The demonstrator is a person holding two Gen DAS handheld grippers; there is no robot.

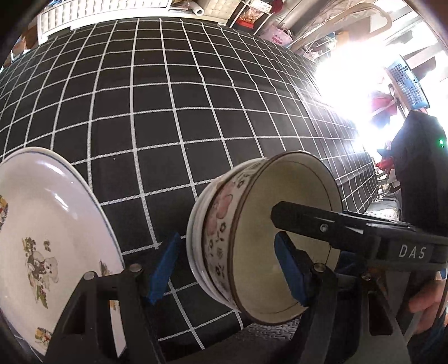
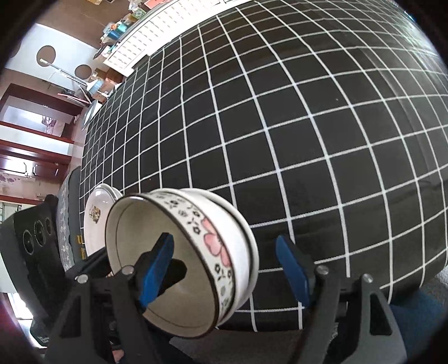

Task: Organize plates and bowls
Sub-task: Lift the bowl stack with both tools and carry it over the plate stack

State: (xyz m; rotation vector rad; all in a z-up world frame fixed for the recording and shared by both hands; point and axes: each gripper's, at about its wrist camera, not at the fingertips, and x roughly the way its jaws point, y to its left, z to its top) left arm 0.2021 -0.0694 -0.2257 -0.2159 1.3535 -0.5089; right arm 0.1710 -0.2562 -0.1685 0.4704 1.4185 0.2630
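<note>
Stacked bowls with a pink flower band [image 1: 224, 240] sit near the front edge of a black grid tablecloth [image 1: 173, 117]. My left gripper [image 1: 226, 268] is open and straddles the bowl's wall: one blue pad [image 1: 165, 268] is outside, the other inside. My right gripper [image 2: 224, 273] is open the same way on the bowls [image 2: 212, 246] from the opposite side, one blue pad [image 2: 156, 268] inside, the other [image 2: 292, 270] outside. Its black finger shows inside the bowl in the left wrist view [image 1: 313, 224]. A white plate with a cartoon print [image 1: 47, 240] lies left of the bowls and also shows in the right wrist view [image 2: 96, 212].
The tablecloth [image 2: 280, 112] stretches far behind the bowls. A white radiator-like panel [image 1: 92, 11] and cluttered shelves stand beyond the far edge. A blue basket [image 1: 406, 81] and bright window glare are at the right. A chair [image 2: 67, 196] stands by the table's left side.
</note>
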